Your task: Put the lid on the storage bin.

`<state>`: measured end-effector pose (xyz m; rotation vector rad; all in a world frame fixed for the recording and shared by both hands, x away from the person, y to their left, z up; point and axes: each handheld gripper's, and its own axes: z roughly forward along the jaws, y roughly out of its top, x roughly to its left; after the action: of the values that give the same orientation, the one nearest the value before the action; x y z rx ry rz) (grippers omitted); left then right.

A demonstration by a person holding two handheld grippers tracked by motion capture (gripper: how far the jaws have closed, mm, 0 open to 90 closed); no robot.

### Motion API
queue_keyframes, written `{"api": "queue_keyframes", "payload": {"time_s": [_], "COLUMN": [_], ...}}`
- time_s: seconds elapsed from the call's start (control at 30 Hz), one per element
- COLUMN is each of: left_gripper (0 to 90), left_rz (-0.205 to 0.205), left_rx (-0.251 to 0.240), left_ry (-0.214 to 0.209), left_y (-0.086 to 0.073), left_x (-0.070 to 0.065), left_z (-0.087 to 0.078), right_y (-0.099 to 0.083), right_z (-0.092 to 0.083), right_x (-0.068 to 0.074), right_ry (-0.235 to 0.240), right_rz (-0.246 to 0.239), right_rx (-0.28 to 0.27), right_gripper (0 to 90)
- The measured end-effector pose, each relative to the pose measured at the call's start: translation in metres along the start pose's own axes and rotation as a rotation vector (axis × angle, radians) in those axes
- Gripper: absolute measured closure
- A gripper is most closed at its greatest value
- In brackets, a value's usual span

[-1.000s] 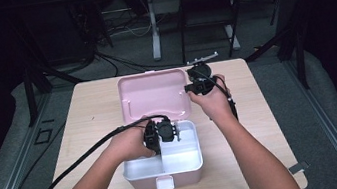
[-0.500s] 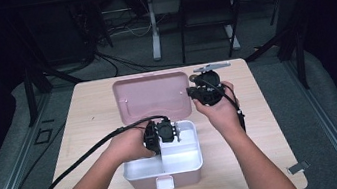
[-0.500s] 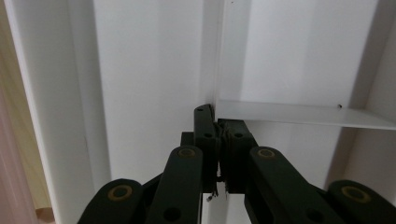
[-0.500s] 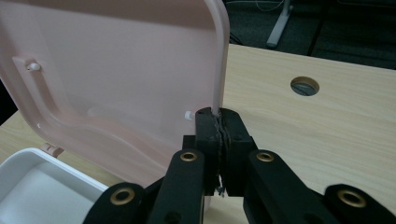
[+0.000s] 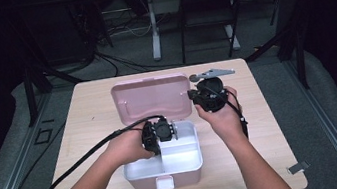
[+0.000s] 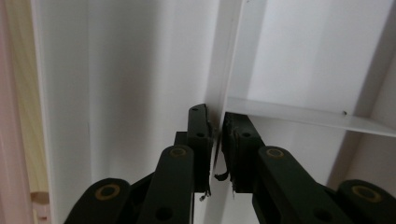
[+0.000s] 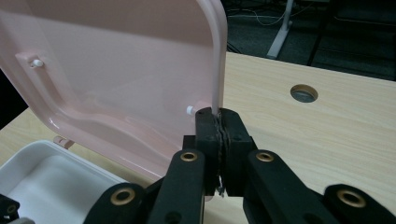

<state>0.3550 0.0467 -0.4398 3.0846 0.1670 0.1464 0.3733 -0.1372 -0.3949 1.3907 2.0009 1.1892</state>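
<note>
Lid [image 5: 152,98] swung further open since earlier | right gripper [image 7: 219,122] clamped on its edge | left gripper [image 6: 216,122] jaws just easing apart around divider [image 6: 229,56]

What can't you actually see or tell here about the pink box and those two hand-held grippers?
- High view: the person's hand hides the left hand-held gripper tips inside the box.
- Left gripper view: the white divider sits between the jaws; whether the pads press it is unclear.
- Right gripper view: the right hand-held gripper covers the lid edge it pinches.
- The box's front clasp is too small to read.
</note>
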Motion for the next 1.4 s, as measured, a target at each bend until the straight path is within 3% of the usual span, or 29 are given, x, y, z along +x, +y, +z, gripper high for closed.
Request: {"api": "queue_keyframes", "payload": {"time_s": [0.27, 0.53, 0.63, 0.7, 0.97, 1.23, 1.4], "left_gripper": [78.6, 72.8, 72.5, 71.6, 70.6, 70.8, 70.1], "left_rz": [-0.031, -0.080, -0.121, -0.146, -0.277, -0.353, -0.395], "left_rx": [-0.032, -0.118, -0.201, -0.219, -0.346, -0.431, -0.449], "left_ry": [0.015, 0.027, -0.004, 0.015, 0.023, 0.039, 0.059], "left_y": [-0.005, -0.020, -0.032, -0.040, -0.075, -0.096, -0.106], "left_x": [-0.001, -0.006, -0.006, -0.005, 0.003, 0.009, 0.010], "left_z": [-0.012, -0.033, -0.039, -0.040, -0.041, -0.043, -0.043], "right_y": [0.000, -0.001, -0.001, -0.002, -0.003, -0.004, -0.004], "right_z": [-0.001, -0.002, -0.002, -0.002, -0.003, -0.004, -0.004], "right_x": [0.000, 0.001, 0.001, 0.001, 0.002, 0.001, 0.002], "right_ry": [-0.002, 0.001, 0.000, 0.000, -0.001, 0.014, 0.001], "right_rz": [-0.007, -0.005, -0.006, -0.008, -0.009, -0.011, -0.013], "right_rx": [0.002, -0.004, -0.001, -0.012, -0.007, -0.012, -0.017], "right_gripper": [88.1, 88.1, 88.1, 88.1, 88.1, 88.0, 88.0]}}
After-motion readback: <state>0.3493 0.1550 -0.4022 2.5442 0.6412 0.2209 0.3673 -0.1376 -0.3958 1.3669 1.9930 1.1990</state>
